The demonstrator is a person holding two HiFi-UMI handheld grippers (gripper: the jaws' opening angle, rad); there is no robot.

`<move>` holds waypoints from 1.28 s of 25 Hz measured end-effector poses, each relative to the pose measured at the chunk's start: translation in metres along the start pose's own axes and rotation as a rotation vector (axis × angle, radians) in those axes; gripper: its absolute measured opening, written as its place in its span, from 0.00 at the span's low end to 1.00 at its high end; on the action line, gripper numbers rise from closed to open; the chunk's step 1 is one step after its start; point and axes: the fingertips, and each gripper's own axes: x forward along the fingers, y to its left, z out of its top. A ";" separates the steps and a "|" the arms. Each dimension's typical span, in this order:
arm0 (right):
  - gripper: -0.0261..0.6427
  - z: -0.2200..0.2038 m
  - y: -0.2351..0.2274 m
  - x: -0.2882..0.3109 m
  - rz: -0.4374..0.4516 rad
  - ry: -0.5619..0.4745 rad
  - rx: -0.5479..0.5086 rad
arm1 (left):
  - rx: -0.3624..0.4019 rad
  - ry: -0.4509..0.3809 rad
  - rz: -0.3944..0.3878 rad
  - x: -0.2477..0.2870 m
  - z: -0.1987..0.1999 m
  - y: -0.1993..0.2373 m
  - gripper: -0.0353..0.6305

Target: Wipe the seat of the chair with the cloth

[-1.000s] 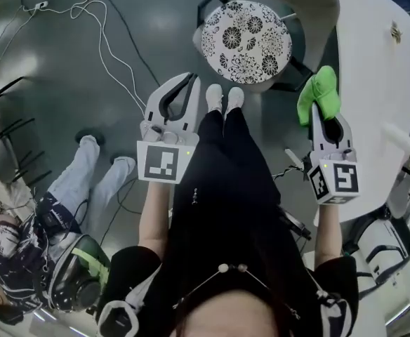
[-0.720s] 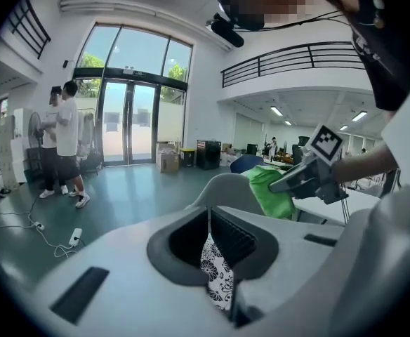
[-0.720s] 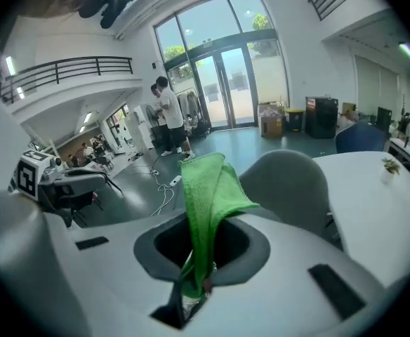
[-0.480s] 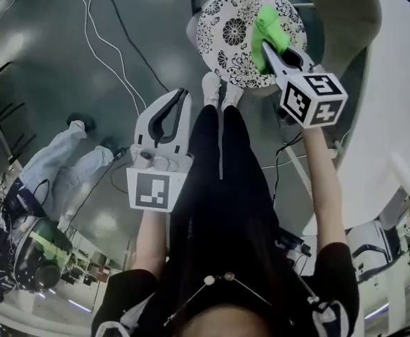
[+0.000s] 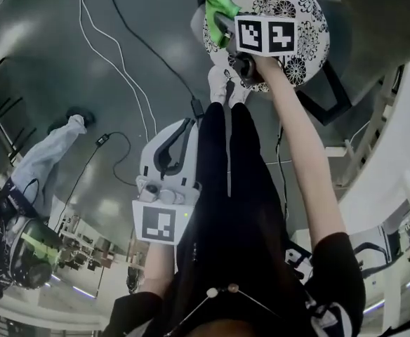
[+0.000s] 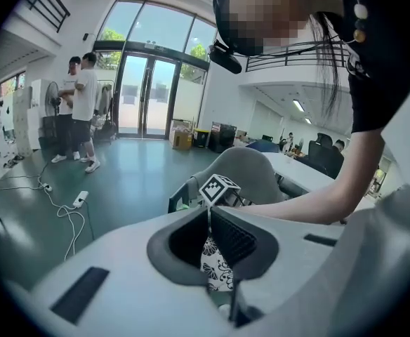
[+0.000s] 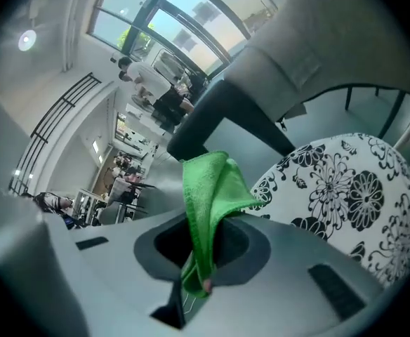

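Note:
The chair's round seat (image 5: 300,16), white with black flowers, lies at the top of the head view, ringed by a grey backrest (image 5: 373,20). My right gripper (image 5: 224,18) reaches over the seat's left part, shut on a folded green cloth (image 5: 217,0) that sticks out past its tips. In the right gripper view the cloth (image 7: 208,188) hangs from that gripper (image 7: 205,227) beside the seat (image 7: 352,188); contact with the seat cannot be told. My left gripper (image 5: 189,123) hangs lower left, shut and holding nothing, well short of the chair; its own view shows its tips (image 6: 208,213) meeting.
White and black cables (image 5: 121,55) trail over the grey floor at the left. A seated person (image 5: 43,160) is at the far left. A white table (image 5: 394,167) curves along the right. The holder's white shoes (image 5: 222,90) stand just before the chair. Two people (image 6: 86,111) stand by glass doors.
The right gripper has carried the cloth from beside the white table to above the seat, then leftward across it. The left gripper has dropped lower in the head view, still shut.

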 end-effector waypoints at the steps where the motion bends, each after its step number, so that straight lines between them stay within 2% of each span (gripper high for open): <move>1: 0.11 -0.002 -0.001 0.006 0.003 0.014 0.003 | 0.001 -0.001 0.004 0.000 0.000 0.002 0.08; 7: 0.11 -0.011 -0.019 0.021 -0.054 0.058 -0.019 | -0.017 -0.012 0.041 -0.002 0.002 0.011 0.08; 13: 0.11 -0.004 -0.040 0.014 -0.075 0.039 0.039 | -0.019 0.003 0.021 -0.001 -0.004 0.005 0.08; 17: 0.11 -0.002 -0.057 0.002 -0.110 0.033 0.039 | -0.013 0.003 0.004 0.002 -0.002 0.002 0.08; 32: 0.11 0.008 -0.183 -0.095 -0.364 -0.002 0.061 | 0.012 0.006 -0.035 0.018 0.004 -0.011 0.08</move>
